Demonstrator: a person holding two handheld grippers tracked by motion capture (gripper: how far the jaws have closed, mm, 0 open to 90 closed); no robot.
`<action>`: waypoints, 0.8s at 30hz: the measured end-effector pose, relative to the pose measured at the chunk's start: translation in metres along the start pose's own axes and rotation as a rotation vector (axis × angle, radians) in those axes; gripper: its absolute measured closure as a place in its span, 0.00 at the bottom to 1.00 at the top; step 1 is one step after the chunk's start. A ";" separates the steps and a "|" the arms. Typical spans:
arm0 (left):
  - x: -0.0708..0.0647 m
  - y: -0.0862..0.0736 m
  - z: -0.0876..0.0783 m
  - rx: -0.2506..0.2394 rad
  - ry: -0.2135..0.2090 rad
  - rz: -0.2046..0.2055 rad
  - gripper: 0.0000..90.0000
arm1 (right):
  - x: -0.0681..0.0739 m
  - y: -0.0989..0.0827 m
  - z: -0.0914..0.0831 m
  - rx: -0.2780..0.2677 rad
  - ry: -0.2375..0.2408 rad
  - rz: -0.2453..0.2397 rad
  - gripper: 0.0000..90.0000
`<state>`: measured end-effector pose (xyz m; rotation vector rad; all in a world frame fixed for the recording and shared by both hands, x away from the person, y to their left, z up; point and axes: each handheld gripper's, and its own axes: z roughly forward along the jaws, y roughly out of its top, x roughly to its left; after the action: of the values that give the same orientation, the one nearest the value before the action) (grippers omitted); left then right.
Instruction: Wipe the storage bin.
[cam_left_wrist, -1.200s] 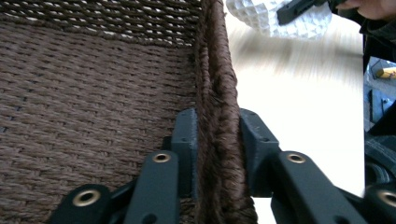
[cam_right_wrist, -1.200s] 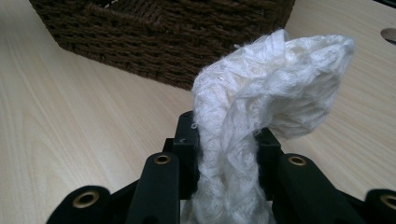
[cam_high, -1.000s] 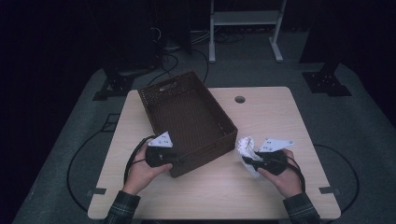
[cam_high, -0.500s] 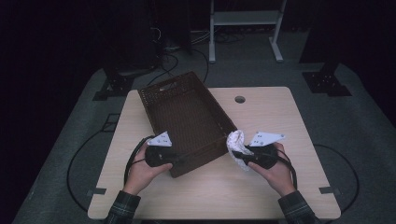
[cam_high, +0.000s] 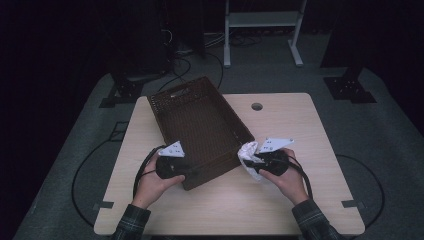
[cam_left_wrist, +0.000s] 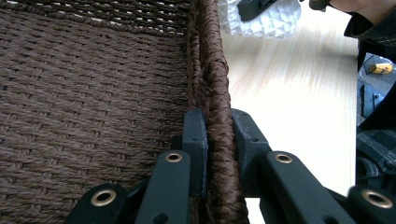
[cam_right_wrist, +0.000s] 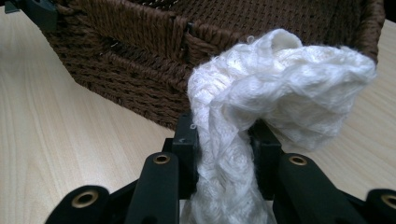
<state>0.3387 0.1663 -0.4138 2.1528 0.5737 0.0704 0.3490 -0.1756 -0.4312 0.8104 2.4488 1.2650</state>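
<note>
So you've got the white cloth (cam_right_wrist: 261, 107) pinched in your right gripper (cam_right_wrist: 226, 140), and it's a bunched-up wad: off-white, with a bumpy, waffle-like weave and a few fuzzy loose fibres at the edges. In the right gripper view it's squeezed thin where the two black jaws press on it, then it puffs out above them and flops over toward 3 o'clock, with a little hollow fold at the very top.

From the high view, the cloth (cam_high: 248, 156) sits at about 5 o'clock from the middle of the table (cam_high: 280, 115), just beside the near right corner of the basket (cam_high: 200, 127). I can't tell whether it's touching the weave.

The basket is a dark brown woven rectangle, turned at an angle so its far end points to about 11 o'clock, and its inside looks bare.

Your left gripper (cam_left_wrist: 218, 140) is clamped on the basket's rim at its near corner, one jaw inside the wall and one outside. In the high view, that left gripper (cam_high: 172, 167) is at about 7 o'clock, and the right gripper (cam_high: 267, 162) is just across the corner from it.
</note>
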 end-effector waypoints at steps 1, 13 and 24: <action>0.000 0.000 0.000 0.000 0.000 0.000 0.86 | -0.001 0.000 0.001 0.000 0.001 -0.002 0.77; 0.000 0.000 0.000 0.003 0.004 0.001 0.86 | -0.008 -0.014 0.013 0.036 0.011 0.032 0.76; -0.001 0.000 0.000 0.008 0.003 0.005 0.85 | -0.012 -0.028 0.029 0.106 0.017 0.050 0.76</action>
<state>0.3385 0.1656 -0.4136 2.1626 0.5716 0.0741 0.3628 -0.1760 -0.4710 0.8966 2.5420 1.1715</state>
